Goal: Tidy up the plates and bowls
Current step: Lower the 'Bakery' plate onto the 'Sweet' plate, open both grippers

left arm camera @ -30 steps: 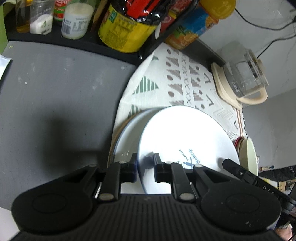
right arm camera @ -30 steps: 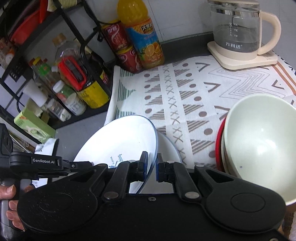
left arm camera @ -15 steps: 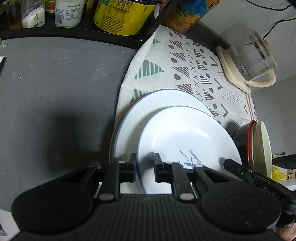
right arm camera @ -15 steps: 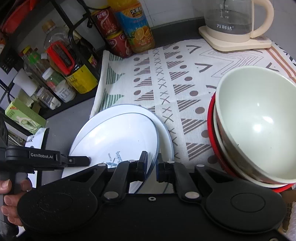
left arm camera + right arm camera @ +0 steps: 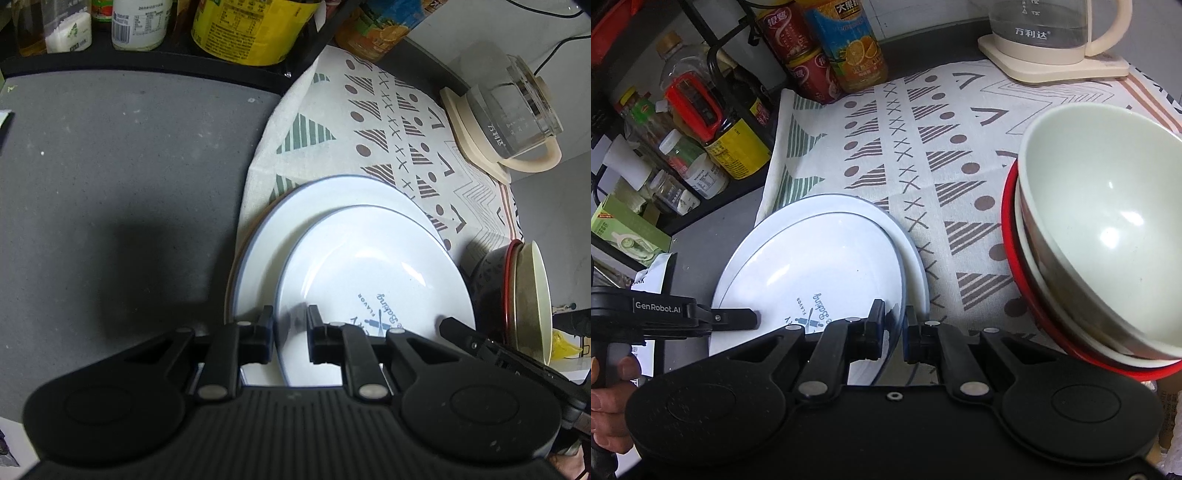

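Note:
A white plate with a blue logo (image 5: pixel 373 280) is held at both sides, low over a larger white plate (image 5: pixel 332 199) that lies on the patterned cloth. My left gripper (image 5: pixel 290 334) is shut on the logo plate's left rim. My right gripper (image 5: pixel 895 330) is shut on its right rim; the logo plate (image 5: pixel 820 266) and larger plate (image 5: pixel 908 243) also show in the right wrist view. A stack of bowls, cream (image 5: pixel 1108 221) on top in a red-rimmed one (image 5: pixel 1010 236), stands to the right.
A glass kettle (image 5: pixel 1052 37) on a cream base stands at the back of the cloth (image 5: pixel 923 129). A black rack with bottles and a yellow tin (image 5: pixel 251 29) lines the back left. Cans and a juice bottle (image 5: pixel 849 48) stand nearby. Grey counter (image 5: pixel 110 184) lies left.
Both grippers have lowered the logo plate toward the larger plate, and it now lies flatter. More of the larger plate shows behind it.

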A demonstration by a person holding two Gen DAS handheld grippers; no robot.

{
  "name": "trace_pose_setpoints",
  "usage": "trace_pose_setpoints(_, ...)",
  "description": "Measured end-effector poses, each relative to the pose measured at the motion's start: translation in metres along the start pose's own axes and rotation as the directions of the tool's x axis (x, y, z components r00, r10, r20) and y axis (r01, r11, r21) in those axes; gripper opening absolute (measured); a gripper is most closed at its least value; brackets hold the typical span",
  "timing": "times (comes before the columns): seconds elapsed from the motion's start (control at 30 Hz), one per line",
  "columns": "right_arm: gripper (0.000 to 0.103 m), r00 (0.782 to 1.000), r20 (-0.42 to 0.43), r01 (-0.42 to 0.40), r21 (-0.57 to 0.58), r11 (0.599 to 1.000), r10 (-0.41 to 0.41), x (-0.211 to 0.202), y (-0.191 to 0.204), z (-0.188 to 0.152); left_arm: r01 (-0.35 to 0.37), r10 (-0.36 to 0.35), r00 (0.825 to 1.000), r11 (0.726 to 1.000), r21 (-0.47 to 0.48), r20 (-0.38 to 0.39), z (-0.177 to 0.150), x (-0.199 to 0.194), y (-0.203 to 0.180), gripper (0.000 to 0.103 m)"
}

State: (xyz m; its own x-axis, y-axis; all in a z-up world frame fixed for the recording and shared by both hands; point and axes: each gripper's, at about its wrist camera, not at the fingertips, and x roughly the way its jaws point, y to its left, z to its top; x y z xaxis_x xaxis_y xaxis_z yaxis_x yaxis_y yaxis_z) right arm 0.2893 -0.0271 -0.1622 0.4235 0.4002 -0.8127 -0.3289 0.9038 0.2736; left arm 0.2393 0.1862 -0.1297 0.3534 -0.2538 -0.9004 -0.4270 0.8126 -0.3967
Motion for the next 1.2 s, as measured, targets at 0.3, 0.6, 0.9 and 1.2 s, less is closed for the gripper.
trace_pose_setpoints(0.3,0.01,1.0,0.019,0.01,-0.008,1.0,-0.01,0.008,0.002,0.004,-0.018,0.016,0.995,1.0,0.021,0.096,0.014,-0.027,0.0,0.014)
trace_pose_setpoints(0.6,0.012,1.0,0.014,0.026,-0.038,0.999,-0.025,0.013,0.007,0.007,-0.084,0.083,0.985,0.996,0.003,0.149,0.01,-0.037,0.005,0.018)
trace_pose_setpoints(0.9,0.012,0.996,0.035,0.09,-0.115,0.989,-0.086,0.008,0.018,0.009,-0.09,0.094,0.989,0.995,-0.033,0.112,0.002,-0.026,0.015,0.022)
trace_pose_setpoints(1.2,0.028,0.997,0.047,0.073,-0.12,0.99,-0.068,-0.007,0.015,0.014,-0.108,0.104,0.987,0.994,0.02,0.124,0.008,-0.028,0.002,0.032)
